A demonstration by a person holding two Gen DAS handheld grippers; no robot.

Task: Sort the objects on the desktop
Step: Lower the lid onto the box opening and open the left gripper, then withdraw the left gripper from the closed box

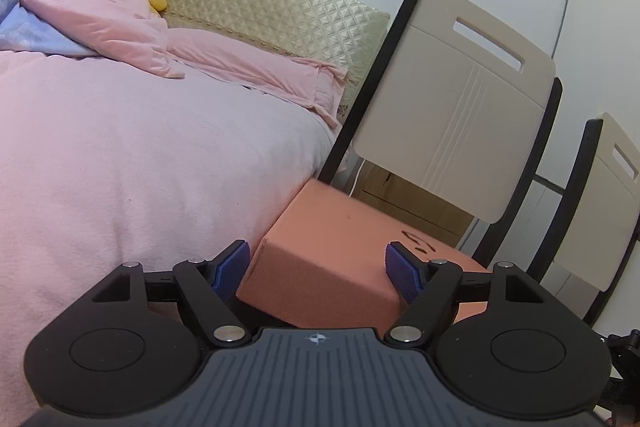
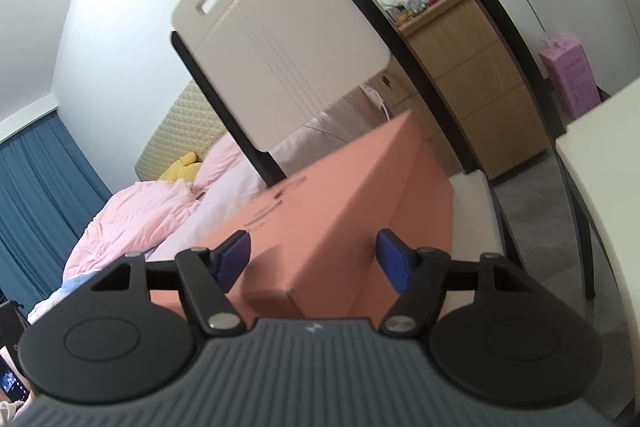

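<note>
We have the salmon box [image 1: 328,259] off the table beside the bed [image 1: 140,167], left gripper [image 1: 320,269] and right gripper [image 2: 314,259] each clamped half-wide on one end. Step: carrying. Next: a level, synchronised set-down.

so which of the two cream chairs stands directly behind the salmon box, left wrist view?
The nearer cream chair; the salmon cardboard box overlaps its black frame. The other chair stands off right.

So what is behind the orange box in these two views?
Behind the orange box stands a cream chair back with black rails. Further back is a wooden dresser. The bed lies beside the box. The box and chair hide the floor behind them.
</note>
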